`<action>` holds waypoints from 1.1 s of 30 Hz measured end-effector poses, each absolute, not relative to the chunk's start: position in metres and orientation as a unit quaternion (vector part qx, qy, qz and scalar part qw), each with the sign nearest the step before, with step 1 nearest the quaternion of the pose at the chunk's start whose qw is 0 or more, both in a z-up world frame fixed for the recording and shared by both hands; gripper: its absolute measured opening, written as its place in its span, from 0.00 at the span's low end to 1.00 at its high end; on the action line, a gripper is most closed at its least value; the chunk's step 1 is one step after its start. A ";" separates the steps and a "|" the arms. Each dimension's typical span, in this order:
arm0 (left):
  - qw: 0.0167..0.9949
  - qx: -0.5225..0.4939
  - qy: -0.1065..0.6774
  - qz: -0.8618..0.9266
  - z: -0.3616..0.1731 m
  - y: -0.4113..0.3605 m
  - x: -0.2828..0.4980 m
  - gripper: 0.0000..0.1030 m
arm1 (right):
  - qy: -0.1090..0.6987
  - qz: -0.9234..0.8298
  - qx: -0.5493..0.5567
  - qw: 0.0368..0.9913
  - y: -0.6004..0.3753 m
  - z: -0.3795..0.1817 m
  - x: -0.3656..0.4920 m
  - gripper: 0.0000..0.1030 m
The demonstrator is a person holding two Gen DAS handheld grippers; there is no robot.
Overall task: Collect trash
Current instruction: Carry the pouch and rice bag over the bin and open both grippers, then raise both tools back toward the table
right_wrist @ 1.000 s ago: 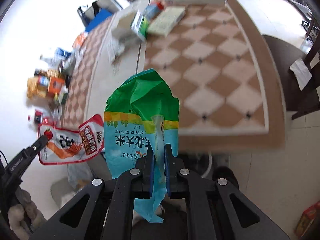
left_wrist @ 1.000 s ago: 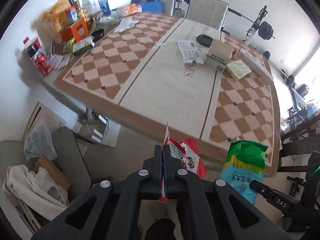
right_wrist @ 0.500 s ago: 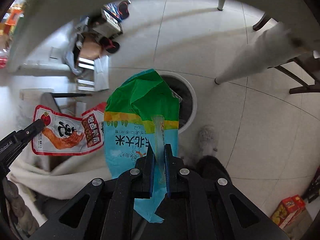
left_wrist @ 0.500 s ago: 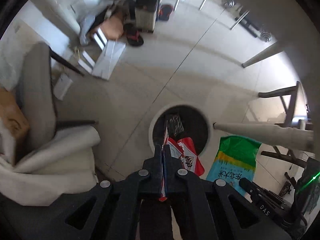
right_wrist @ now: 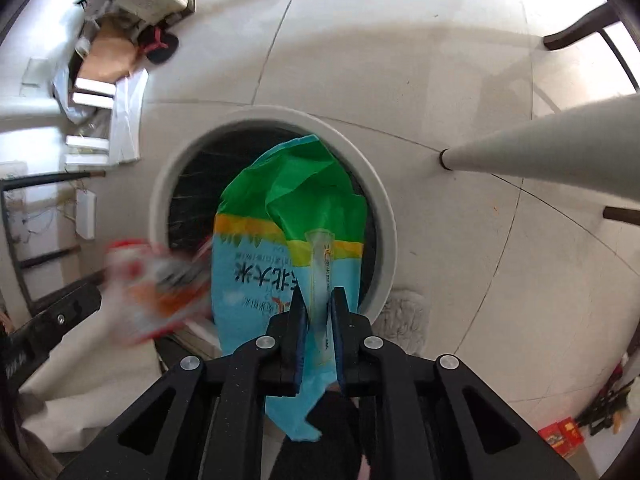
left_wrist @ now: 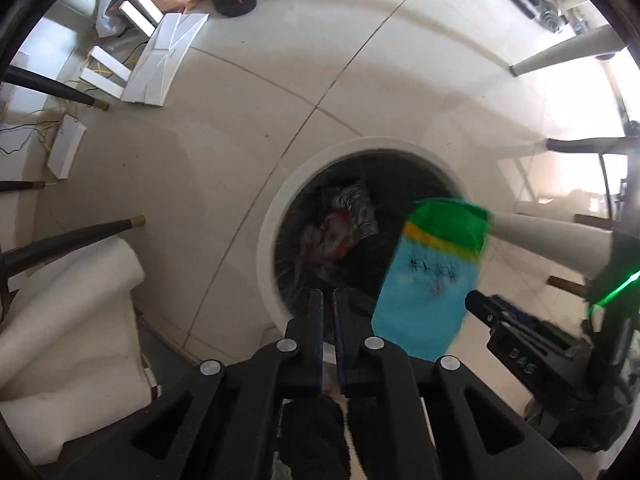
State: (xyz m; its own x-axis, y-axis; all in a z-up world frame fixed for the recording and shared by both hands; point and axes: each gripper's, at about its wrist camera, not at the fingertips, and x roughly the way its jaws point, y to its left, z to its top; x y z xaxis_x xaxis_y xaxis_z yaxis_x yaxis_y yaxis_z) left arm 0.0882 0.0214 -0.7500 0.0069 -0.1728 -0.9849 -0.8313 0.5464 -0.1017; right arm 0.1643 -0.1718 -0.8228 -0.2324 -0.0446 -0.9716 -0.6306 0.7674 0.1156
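Green-blue bag [right_wrist: 280, 240] x1, R gripper [right_wrist: 318, 312] grasping | L gripper [left_wrist: 328, 308] released, red wrapper [right_wrist: 156, 284] x1 mid-air | bin [right_wrist: 384, 216] x1

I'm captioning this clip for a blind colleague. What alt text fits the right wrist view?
The right gripper pinches a green and blue bag above a round white-rimmed trash bin on a tiled floor. A blurred red and white wrapper hangs beside the bag.

left gripper [left_wrist: 328, 300] has parted slightly and released the red snack wrapper [right_wrist: 160, 284], which now appears blurred in mid-air beside the trash bin [right_wrist: 384, 208]; both cameras have closed in over the bin.
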 end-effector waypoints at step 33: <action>0.603 -0.301 0.663 0.325 -0.590 -0.030 0.048 0.99 | 0.682 0.263 -0.271 0.626 -0.204 -0.624 0.140 1.00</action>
